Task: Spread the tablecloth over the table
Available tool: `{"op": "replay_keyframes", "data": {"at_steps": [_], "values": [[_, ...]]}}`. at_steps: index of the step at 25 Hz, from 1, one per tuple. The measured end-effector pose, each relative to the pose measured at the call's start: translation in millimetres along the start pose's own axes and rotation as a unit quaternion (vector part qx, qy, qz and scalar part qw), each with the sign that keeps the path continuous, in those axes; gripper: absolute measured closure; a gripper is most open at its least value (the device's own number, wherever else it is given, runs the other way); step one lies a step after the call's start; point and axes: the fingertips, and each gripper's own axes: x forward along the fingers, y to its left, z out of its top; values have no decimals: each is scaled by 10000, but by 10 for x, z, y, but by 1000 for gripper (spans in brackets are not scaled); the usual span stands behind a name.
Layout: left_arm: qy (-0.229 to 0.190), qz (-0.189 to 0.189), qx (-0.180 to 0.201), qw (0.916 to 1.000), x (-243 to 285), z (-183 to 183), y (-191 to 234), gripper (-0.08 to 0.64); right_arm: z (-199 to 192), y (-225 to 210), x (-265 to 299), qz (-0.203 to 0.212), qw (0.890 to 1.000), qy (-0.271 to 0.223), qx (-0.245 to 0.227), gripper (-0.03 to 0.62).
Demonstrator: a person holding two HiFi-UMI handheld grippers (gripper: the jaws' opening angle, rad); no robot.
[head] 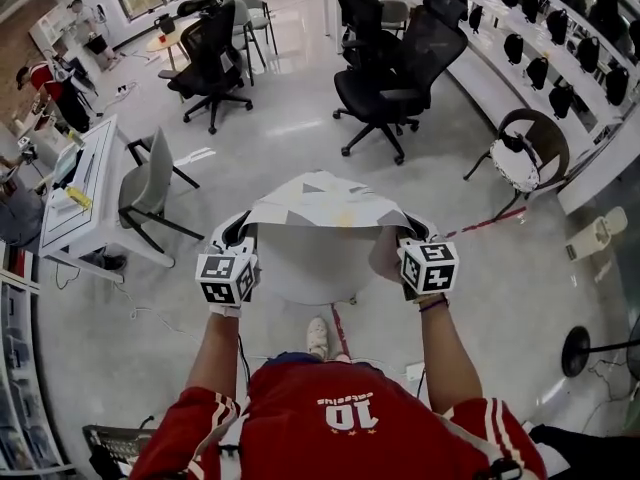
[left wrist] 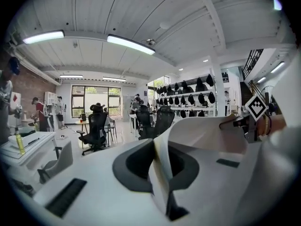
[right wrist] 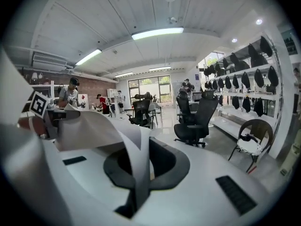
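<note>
Head view has the tablecloth (head: 325, 203) held up between the two hand-held grippers, above a round white tabletop (head: 310, 268) and reaching out past its far side. It does not appear to be resting on the tabletop yet. The near edge is gripped at both ends. The left hand-held gripper (head: 238, 233) is closed fully on the left end, and the right hand-held gripper (head: 410, 236) is closed fully on the right end. In the left gripper view a thin fold of cloth (left wrist: 162, 164) is seen pinched between jaws brought right together, and the same is seen in the right gripper view (right wrist: 136, 168).

The cloth is judged to be light, thin and limp. It curls over beside each grip and shows fold creases across its span, so no stiffness can be counted on. Whatever is left unsupported can be expected to sag or billow. Because so little thickness is caught in the jaws, a sharp tug could pull the edge free.

The present hold, at the two ends of one edge, is judged the right one. With the grippers kept well apart, that edge is kept taut and the free side can be laid over the far rim first.
</note>
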Motion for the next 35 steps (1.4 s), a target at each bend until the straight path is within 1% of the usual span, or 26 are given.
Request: {"op": "replay_keyframes", "data": {"at_steps": [5, 8, 12, 17, 24, 27, 30, 34, 35], "values": [[180, -14, -123, 9998, -193, -322, -120, 548, -348, 50, -147, -9, 9996, 228, 166, 575], [255, -4, -199, 9995, -285, -451, -177, 548, -513, 84, -224, -25, 9992, 353, 210, 575], [357, 4, -202, 9992, -424, -582, -281, 548, -700, 118, -364, -3, 9985, 499, 208, 575], [406, 48, -240, 9989, -546, -708, -337, 548, -875, 179, -452, 39, 9980, 605, 183, 575], [701, 12, -472, 9964, -712, -1003, -403, 531, -1096, 263, -522, 49, 9963, 824, 220, 574], [829, -23, -411, 9957, -718, -1058, -416, 526, -1128, 274, -531, 35, 9958, 885, 247, 574], [982, -59, -395, 9944, -734, -1128, -386, 498, -1187, 287, -546, -25, 9942, 1055, 204, 568], [1298, -162, -209, 9912, -818, -1307, -323, 430, -1365, 320, -629, -176, 9906, 1341, 185, 527], [1361, -184, -170, 9904, -834, -1357, -309, 425, -1412, 326, -658, -199, 9895, 1423, 134, 516]]}}
